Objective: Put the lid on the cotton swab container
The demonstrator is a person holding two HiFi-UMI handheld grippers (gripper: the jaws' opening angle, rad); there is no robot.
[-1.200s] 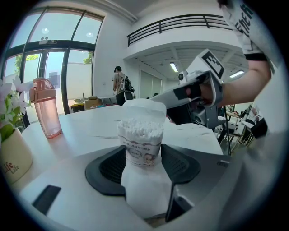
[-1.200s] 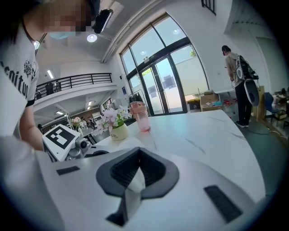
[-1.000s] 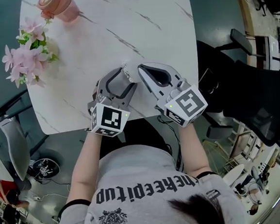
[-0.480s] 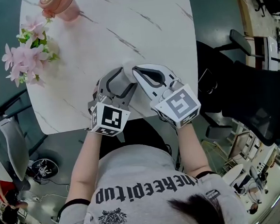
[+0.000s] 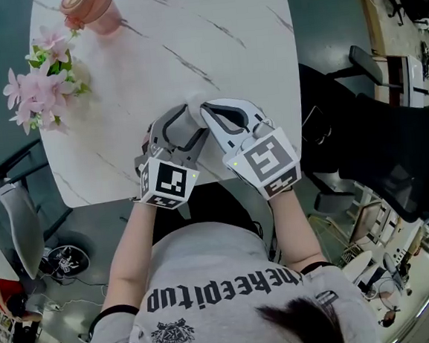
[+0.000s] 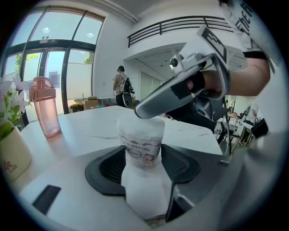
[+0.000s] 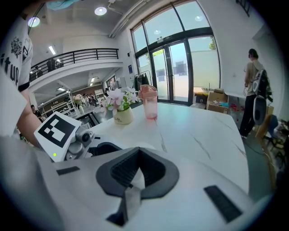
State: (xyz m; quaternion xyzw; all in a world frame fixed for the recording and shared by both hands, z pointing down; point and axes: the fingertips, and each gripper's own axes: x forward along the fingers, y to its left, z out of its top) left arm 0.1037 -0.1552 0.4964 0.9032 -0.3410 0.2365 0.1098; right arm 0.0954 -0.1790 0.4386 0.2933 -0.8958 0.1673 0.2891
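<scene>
The cotton swab container [image 6: 141, 140], a small clear tub with a printed label and a whitish top, stands upright between the pads of my left gripper [image 6: 142, 158], which is shut on it near the table's front edge. From above only its top [image 5: 193, 101] shows ahead of the left gripper [image 5: 185, 128]. My right gripper [image 5: 206, 112] reaches in from the right with its jaws shut. Its grey tip [image 6: 146, 108] rests on the container's top. I see nothing held between the pads of the right gripper [image 7: 137, 151]. No separate lid is in sight.
A pink drinking bottle [image 5: 88, 6] and a pot of pink flowers [image 5: 42, 81] stand at the far left of the white marble table [image 5: 225, 39]. A black chair [image 5: 392, 159] is off the table's right side. A person [image 6: 121, 85] stands in the background.
My right gripper has swung left and rolled, bringing its tip from beside the container onto its top. The left gripper and the container have stayed put.
</scene>
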